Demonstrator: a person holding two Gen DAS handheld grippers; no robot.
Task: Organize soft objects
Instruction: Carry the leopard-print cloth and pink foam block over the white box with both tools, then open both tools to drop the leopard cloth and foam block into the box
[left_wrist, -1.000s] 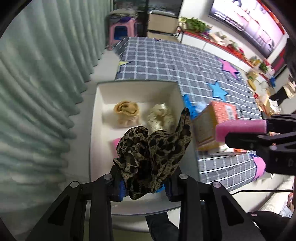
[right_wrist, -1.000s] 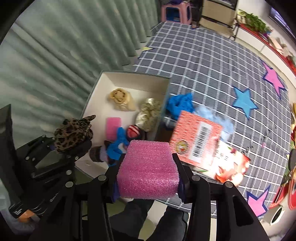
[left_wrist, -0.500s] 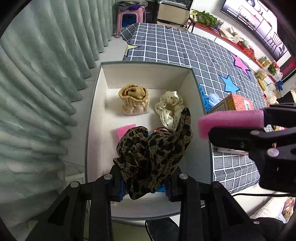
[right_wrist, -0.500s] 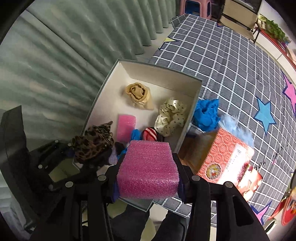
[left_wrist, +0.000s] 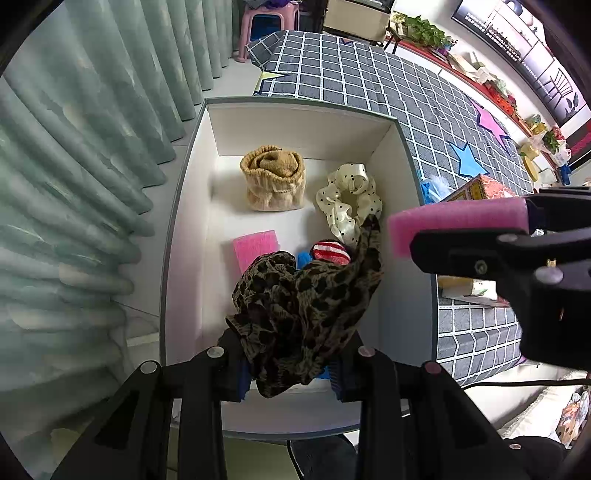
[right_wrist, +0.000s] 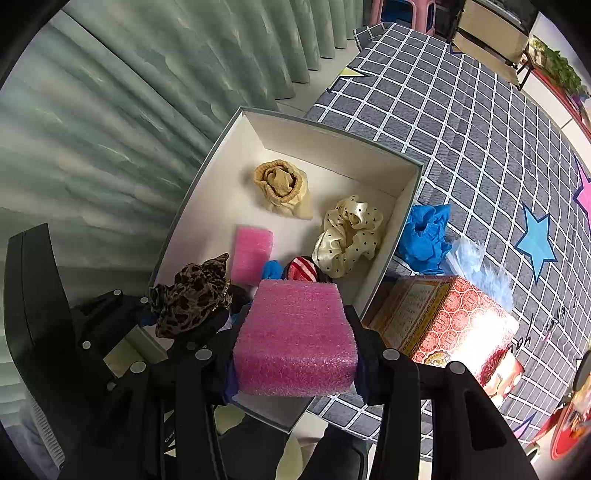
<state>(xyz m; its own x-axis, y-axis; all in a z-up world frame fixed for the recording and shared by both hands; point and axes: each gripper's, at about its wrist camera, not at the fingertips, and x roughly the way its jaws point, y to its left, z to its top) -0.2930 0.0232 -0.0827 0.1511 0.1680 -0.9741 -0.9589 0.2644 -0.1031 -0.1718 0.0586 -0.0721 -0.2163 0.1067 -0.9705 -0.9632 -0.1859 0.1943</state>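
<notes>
My left gripper (left_wrist: 290, 373) is shut on a leopard-print scrunchie (left_wrist: 303, 306), held over the near end of the white box (left_wrist: 170, 258). My right gripper (right_wrist: 295, 369) is shut on a pink foam block (right_wrist: 295, 336), hovering above the box's near right side; it shows from the side in the left wrist view as the pink foam block (left_wrist: 458, 225). Inside the box (right_wrist: 207, 170) lie a tan rolled sock (left_wrist: 273, 177), a cream dotted scrunchie (left_wrist: 351, 203), a flat pink foam piece (left_wrist: 255, 247), a red-striped item (left_wrist: 330, 253) and something blue, partly hidden.
A blue cloth (right_wrist: 424, 236) and pale blue fluff (right_wrist: 476, 262) lie on the grey checked cover (right_wrist: 480, 129) right of the box, beside a red patterned carton (right_wrist: 450, 314). Green curtains (left_wrist: 74, 166) hang close on the left. A person's legs show below the box.
Both grippers have come down closer over the box, which now looms larger in both views. The right gripper with the pink block has shifted left over the box. Grips unchanged.
</notes>
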